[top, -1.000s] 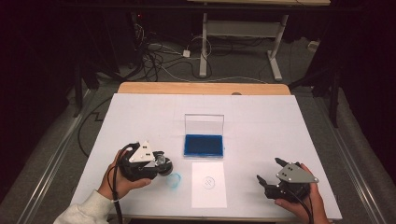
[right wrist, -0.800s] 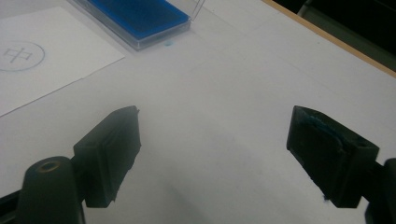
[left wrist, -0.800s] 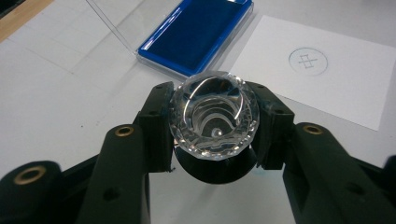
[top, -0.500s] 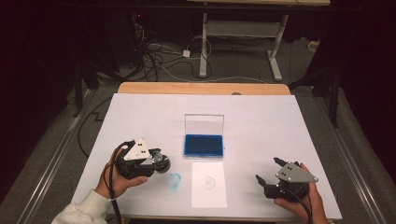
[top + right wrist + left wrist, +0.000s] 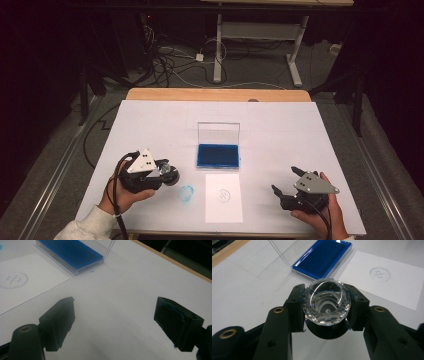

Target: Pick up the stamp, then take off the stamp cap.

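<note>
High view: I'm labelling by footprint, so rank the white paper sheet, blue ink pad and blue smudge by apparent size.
1. white paper sheet
2. blue ink pad, slightly smaller, though it lies farther from the camera
3. blue smudge, clearly smallest

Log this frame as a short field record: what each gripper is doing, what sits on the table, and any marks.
left gripper: shut on clear faceted stamp, held off the table
right gripper: open, nothing between its jaws
ink pad: blue, clear lid standing open behind it
paper sheet: in front of the ink pad, bears a round stamped mark
table: white cover, blue ink smudge left of the sheet
</note>
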Motion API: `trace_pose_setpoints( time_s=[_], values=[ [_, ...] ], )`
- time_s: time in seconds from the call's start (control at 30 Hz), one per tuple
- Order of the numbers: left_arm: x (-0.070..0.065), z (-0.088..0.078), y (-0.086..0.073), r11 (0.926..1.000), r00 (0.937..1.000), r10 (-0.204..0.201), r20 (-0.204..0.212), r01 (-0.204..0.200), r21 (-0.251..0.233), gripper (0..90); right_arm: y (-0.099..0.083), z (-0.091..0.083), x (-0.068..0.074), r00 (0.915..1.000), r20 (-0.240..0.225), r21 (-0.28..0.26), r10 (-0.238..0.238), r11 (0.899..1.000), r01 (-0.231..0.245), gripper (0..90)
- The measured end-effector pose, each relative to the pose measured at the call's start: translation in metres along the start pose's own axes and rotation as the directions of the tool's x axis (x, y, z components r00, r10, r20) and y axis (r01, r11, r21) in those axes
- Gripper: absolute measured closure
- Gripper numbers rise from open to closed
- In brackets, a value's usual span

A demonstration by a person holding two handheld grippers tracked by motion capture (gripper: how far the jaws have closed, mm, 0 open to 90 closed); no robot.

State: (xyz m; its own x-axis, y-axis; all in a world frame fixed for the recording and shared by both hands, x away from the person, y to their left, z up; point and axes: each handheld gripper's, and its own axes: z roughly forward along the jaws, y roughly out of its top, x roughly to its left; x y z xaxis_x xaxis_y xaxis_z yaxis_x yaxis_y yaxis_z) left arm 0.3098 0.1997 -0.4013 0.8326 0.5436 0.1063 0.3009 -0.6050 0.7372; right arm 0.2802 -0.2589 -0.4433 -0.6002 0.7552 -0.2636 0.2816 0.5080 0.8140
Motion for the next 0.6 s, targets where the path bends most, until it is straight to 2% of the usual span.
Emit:
trace_pose_setpoints(
  time_s=[0.2, 0.27, 0.33, 0.37, 0.6],
  values=[
    [-0.002, -0.001, 0.002, 1.0000, 1.0000, 0.003, 0.004, -0.003, -0.007, 54.7, 0.004, 0.005, 0.006, 0.9996, -0.021, -0.008, -0.019, 1.000, 0.018, 17.2],
    [-0.002, 0.000, 0.003, 0.9999, 1.0000, 0.001, 0.007, -0.001, -0.010, 54.7, 0.007, 0.008, 0.008, 0.9989, -0.041, -0.008, -0.022, 1.000, 0.022, 17.2],
    [-0.003, 0.000, 0.004, 0.9999, 1.0000, 0.006, 0.002, -0.006, -0.009, 54.7, 0.011, 0.011, 0.011, 0.9967, -0.081, -0.020, -0.008, 1.000, 0.007, 16.8],
    [-0.004, 0.001, 0.005, 0.9999, 1.0000, 0.003, 0.006, -0.003, -0.012, 54.7, 0.011, 0.011, 0.011, 0.9967, -0.081, -0.020, -0.008, 1.000, 0.007, 16.8],
    [-0.006, 0.006, 0.016, 0.9996, 0.9997, 0.018, 0.016, -0.018, -0.020, 54.7, 0.027, 0.016, 0.023, 0.9913, -0.118, -0.057, -0.058, 0.997, 0.052, 17.5]
  ],
)
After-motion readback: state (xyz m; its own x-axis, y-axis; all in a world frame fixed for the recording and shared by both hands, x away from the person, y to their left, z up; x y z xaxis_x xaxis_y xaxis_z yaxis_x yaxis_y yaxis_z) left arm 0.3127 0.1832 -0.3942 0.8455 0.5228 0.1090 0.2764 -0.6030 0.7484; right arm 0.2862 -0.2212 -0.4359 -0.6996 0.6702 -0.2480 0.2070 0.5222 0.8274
